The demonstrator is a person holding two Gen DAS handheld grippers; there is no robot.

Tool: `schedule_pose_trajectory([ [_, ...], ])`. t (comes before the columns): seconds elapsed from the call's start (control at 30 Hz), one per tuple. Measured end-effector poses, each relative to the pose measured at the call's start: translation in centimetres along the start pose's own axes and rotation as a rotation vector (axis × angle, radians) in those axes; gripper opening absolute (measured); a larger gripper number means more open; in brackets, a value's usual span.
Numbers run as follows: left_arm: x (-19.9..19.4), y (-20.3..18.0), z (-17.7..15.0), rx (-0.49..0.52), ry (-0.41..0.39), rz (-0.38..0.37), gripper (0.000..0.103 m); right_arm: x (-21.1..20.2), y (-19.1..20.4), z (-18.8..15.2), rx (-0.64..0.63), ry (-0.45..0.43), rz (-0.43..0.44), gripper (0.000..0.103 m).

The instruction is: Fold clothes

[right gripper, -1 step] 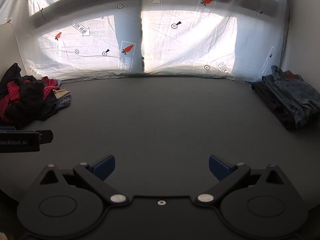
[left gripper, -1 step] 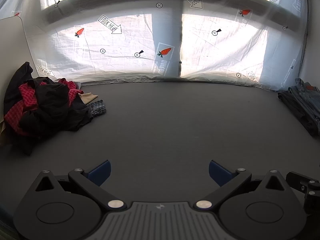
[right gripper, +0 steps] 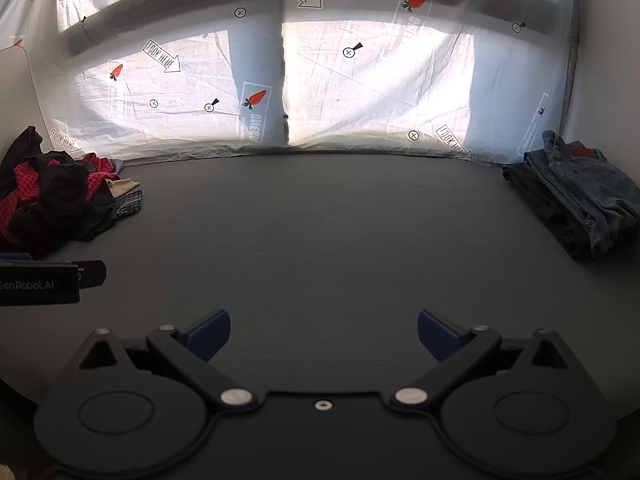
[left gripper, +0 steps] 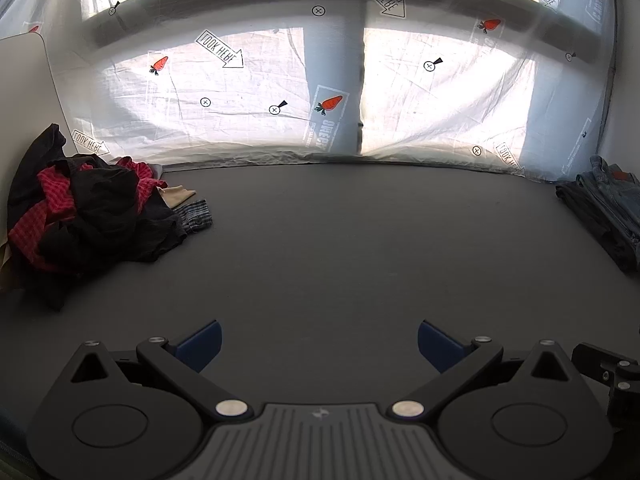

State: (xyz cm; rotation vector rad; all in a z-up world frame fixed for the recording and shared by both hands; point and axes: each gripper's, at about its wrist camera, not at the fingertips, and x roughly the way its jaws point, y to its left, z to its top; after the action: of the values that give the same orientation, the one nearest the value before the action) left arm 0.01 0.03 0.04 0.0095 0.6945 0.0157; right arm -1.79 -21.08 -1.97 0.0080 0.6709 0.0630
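Observation:
A heap of unfolded clothes point(left gripper: 88, 216), black and red checked with a beige and a plaid piece, lies at the far left of the dark table point(left gripper: 340, 240); it also shows in the right wrist view point(right gripper: 56, 204). Folded blue jeans on dark garments point(right gripper: 580, 192) lie at the far right, also seen in the left wrist view point(left gripper: 608, 208). My left gripper point(left gripper: 319, 342) is open and empty above the table's near side. My right gripper point(right gripper: 324, 334) is open and empty beside it.
A white sheet point(left gripper: 280, 92) printed with carrots and arrows hangs behind the table, backlit. A white panel point(left gripper: 24, 92) stands at the far left. The left gripper's body point(right gripper: 44, 282) shows at the left edge of the right wrist view.

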Motion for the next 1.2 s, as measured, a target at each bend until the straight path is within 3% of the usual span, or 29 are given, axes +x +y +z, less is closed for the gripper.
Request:
schedule_pose_trajectory([
  [1.2, 0.1, 0.9, 0.0, -0.002, 0.01, 0.008, 0.103, 0.1, 0.7, 0.1, -0.015, 0.004, 0.006, 0.101],
])
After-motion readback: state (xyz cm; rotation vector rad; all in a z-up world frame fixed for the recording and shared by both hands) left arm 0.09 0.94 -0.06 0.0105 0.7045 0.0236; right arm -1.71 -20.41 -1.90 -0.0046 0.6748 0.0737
